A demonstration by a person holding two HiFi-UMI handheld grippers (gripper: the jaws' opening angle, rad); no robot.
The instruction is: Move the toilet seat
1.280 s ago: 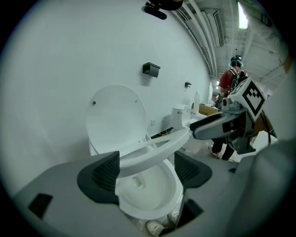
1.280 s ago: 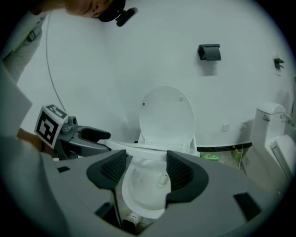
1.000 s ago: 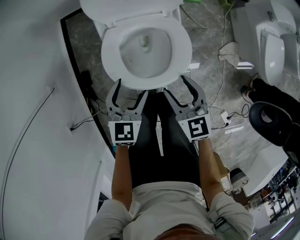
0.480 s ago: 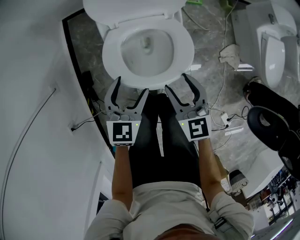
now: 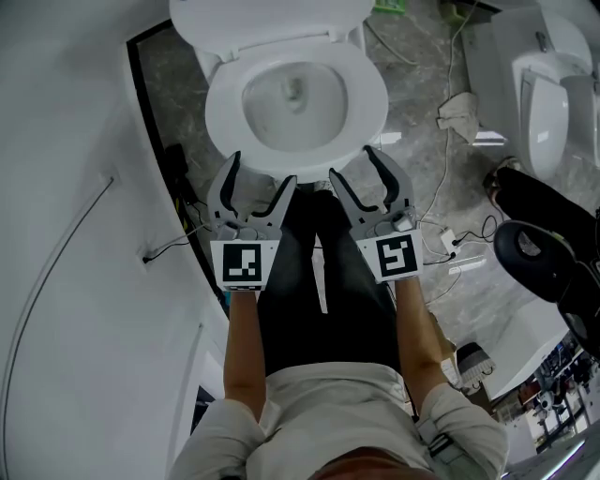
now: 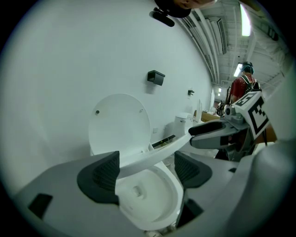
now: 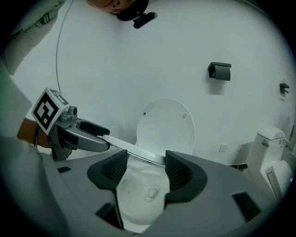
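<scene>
A white toilet stands ahead with its lid (image 5: 267,14) upright against the wall. The white seat ring (image 5: 366,103) lies over the bowl (image 5: 295,94). My left gripper (image 5: 262,173) and right gripper (image 5: 352,164) sit side by side at the seat's front edge, both open. In the left gripper view the seat (image 6: 157,152) slants up off the bowl (image 6: 148,194), across the open left gripper (image 6: 145,169) to the right gripper (image 6: 194,137). The right gripper view shows the raised seat (image 7: 134,152) crossing the open right gripper (image 7: 145,171) from the left gripper (image 7: 104,139). No pads press on it.
A white curved wall (image 5: 66,187) closes in on the left. To the right are another white fixture (image 5: 548,94), a rag (image 5: 459,103), floor cables (image 5: 441,225) and a black round seat (image 5: 534,248). A black holder (image 7: 219,71) hangs on the wall. A person in red (image 6: 243,88) stands far back.
Both grippers have crept a little up the head view, staying at the seat's front edge. Their jaws look as wide as before.
</scene>
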